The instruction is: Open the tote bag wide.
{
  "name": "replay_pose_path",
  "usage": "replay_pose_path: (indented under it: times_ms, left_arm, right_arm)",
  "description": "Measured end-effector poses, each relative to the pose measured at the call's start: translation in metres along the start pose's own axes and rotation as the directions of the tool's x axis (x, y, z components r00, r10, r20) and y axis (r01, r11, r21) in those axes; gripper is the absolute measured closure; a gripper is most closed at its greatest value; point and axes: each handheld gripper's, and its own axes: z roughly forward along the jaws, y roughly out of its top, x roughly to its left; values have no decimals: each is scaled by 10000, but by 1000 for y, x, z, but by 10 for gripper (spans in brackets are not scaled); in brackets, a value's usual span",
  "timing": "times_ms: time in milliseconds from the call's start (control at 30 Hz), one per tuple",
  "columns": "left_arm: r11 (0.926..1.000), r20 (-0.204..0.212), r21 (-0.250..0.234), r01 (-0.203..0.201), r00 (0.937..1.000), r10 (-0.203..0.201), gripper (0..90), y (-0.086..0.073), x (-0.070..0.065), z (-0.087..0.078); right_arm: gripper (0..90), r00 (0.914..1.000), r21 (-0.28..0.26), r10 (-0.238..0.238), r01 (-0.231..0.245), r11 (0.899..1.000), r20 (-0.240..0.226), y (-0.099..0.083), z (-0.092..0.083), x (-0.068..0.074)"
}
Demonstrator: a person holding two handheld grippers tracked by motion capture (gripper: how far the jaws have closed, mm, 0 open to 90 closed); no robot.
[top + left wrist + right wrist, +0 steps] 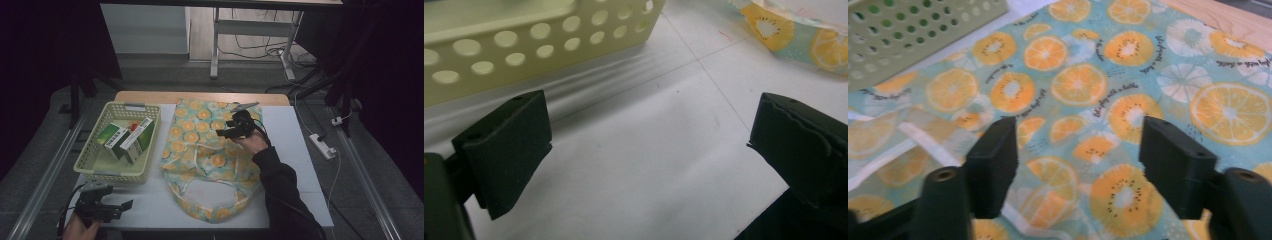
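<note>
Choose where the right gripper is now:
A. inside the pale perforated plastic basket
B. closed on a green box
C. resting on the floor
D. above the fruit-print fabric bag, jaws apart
D: the right gripper hangs over the fruit-print fabric bag, its jaws apart with nothing between them.

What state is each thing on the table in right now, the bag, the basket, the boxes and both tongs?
Fruit-print bag: lying flat, handles toward the person.
Basket: upright, holding boxes.
Boxes: inside the basket, leaning together.
Left tongs: open, nothing between them, low over the white table.
Right tongs: open over the bag, gripping nothing.
</note>
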Motion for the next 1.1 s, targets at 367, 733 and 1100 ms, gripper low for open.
replay_pose_path:
  times_ms: [367,733,1100]
  left_arm:
    - [10000,16,-2,6,10000,-6,35,0,0,0]
    - [10000,33,-6,-3,10000,3,35,0,0,0]
    - [10000,43,-6,-19,10000,19,35,1,0,0]
  right_arm:
    - [70,9992,280,-240,249,9993,-326,-10,-13,22]
    - [0,9926,821,-774,852,9930,-933,-29,-18,66]
    - [0,9851,1483,-1207,1385,9792,-1224,-56,-5,97]
